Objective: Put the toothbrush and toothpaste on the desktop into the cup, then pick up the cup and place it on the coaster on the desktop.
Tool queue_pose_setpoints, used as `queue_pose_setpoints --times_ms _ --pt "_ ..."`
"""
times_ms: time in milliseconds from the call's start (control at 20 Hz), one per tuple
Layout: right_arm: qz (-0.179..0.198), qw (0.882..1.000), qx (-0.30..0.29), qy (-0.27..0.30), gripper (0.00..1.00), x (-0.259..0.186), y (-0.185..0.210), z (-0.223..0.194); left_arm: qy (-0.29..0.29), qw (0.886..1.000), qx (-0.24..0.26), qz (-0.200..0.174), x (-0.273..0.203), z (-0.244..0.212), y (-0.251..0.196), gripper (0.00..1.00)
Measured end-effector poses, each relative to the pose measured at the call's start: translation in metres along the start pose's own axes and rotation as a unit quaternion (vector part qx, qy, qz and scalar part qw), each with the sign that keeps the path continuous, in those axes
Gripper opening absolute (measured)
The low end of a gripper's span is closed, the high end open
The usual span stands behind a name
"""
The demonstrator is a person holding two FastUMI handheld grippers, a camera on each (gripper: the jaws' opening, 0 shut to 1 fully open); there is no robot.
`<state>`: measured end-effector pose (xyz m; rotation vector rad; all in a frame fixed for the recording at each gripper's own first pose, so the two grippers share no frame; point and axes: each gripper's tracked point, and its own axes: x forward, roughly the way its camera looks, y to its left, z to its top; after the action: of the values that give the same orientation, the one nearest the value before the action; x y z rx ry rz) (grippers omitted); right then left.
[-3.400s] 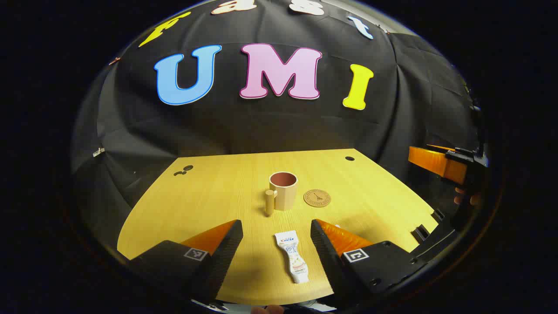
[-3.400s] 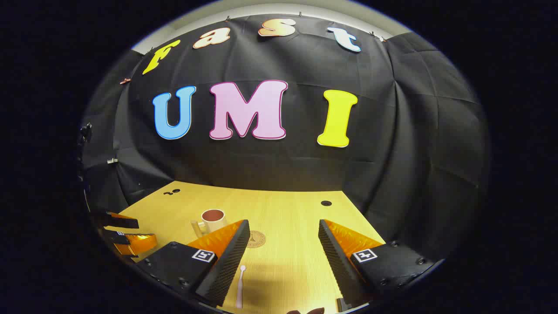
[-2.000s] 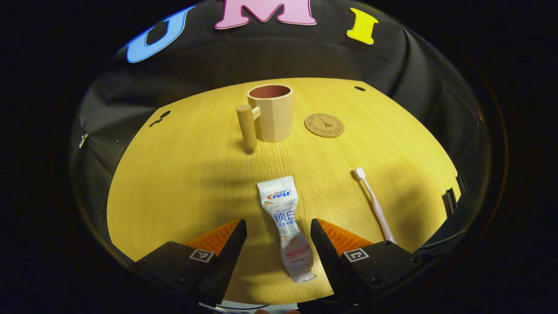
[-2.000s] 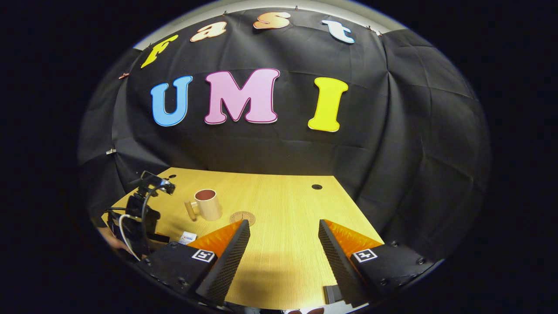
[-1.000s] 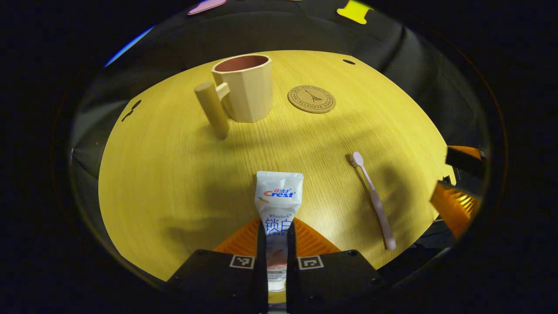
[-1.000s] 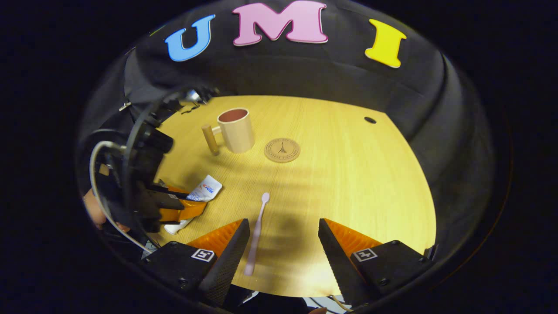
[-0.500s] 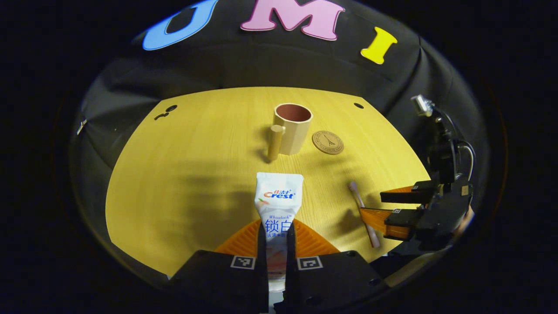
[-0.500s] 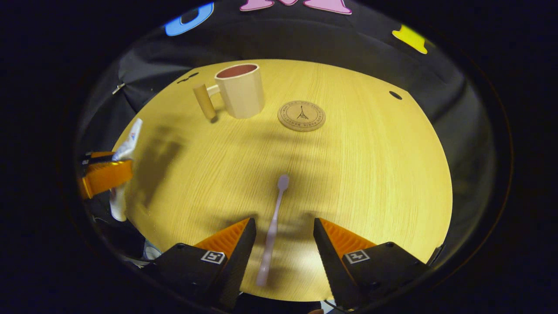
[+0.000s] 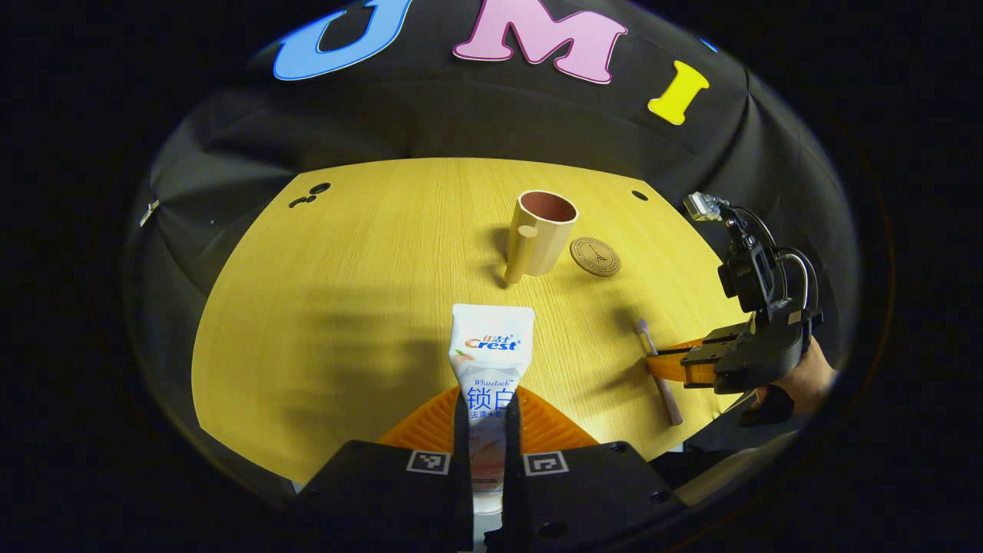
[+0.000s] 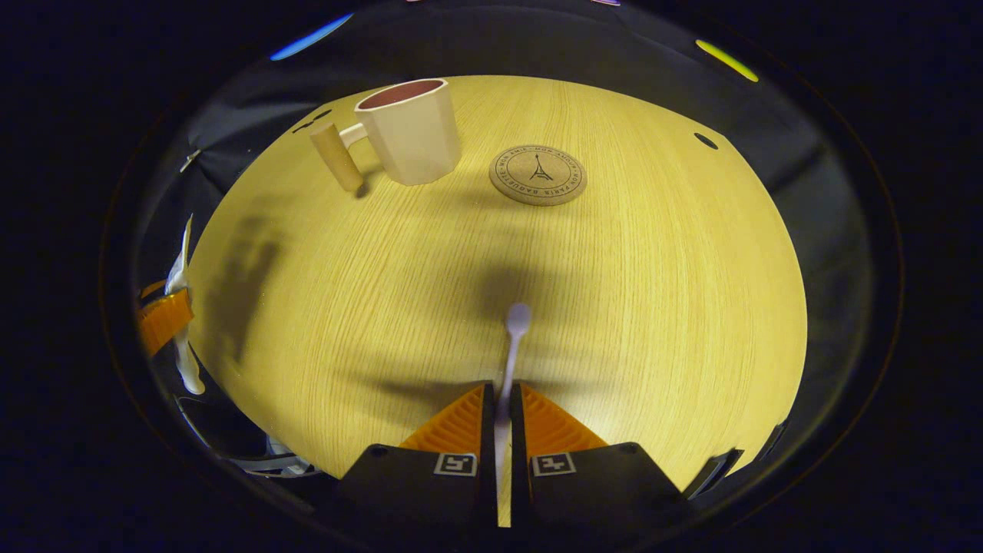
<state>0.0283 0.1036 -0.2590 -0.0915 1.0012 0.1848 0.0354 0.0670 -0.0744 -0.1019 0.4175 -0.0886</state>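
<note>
Black cloth walls behind a yellow wooden desk (image 10: 653, 307). The left tool (image 9: 487, 430) is clamped on the white toothpaste tube (image 9: 490, 361), its flat end jutting forward. The right tool (image 10: 501, 430) pinches the pale pink toothbrush (image 10: 513, 338), head pointing away. Farther out stand the beige faceted cup with a wooden handle (image 10: 407, 130) and, just right of it, the round cork coaster (image 10: 537, 175).

place: recording booth | shown by: black cloth wall (image 9: 476, 123) draped ahead of the gripper | light wooden desktop (image 9: 369, 253) with cable holes (image 9: 640, 195) seen below it
</note>
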Motion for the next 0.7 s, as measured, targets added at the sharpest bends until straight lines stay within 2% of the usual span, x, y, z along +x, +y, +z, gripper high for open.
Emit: queue_pose_setpoints --times_ms 150,300,500,550,600,700 --pt "0.027 0.999 0.026 -0.020 0.06 -0.002 0.008 0.001 -0.034 0.999 -0.006 -0.029 0.002 0.028 -0.008 0.20" --pt "0.059 0.991 0.077 -0.094 0.06 -0.023 0.015 0.014 -0.109 0.992 -0.007 -0.066 -0.003 0.083 -0.022 0.20" --pt "0.091 0.972 0.107 -0.189 0.06 -0.069 0.018 0.033 -0.224 0.968 0.002 -0.115 -0.018 0.167 -0.045 0.20" --pt "0.096 0.968 0.114 -0.204 0.06 -0.079 0.017 0.035 -0.251 0.960 0.006 -0.125 -0.019 0.187 -0.052 0.20" --pt "0.101 0.964 0.122 -0.213 0.06 -0.088 0.015 0.035 -0.273 0.953 0.010 -0.134 -0.019 0.207 -0.058 0.24" --pt "0.107 0.958 0.137 -0.229 0.06 -0.104 0.011 0.034 -0.300 0.942 0.019 -0.146 -0.009 0.235 -0.068 0.20"
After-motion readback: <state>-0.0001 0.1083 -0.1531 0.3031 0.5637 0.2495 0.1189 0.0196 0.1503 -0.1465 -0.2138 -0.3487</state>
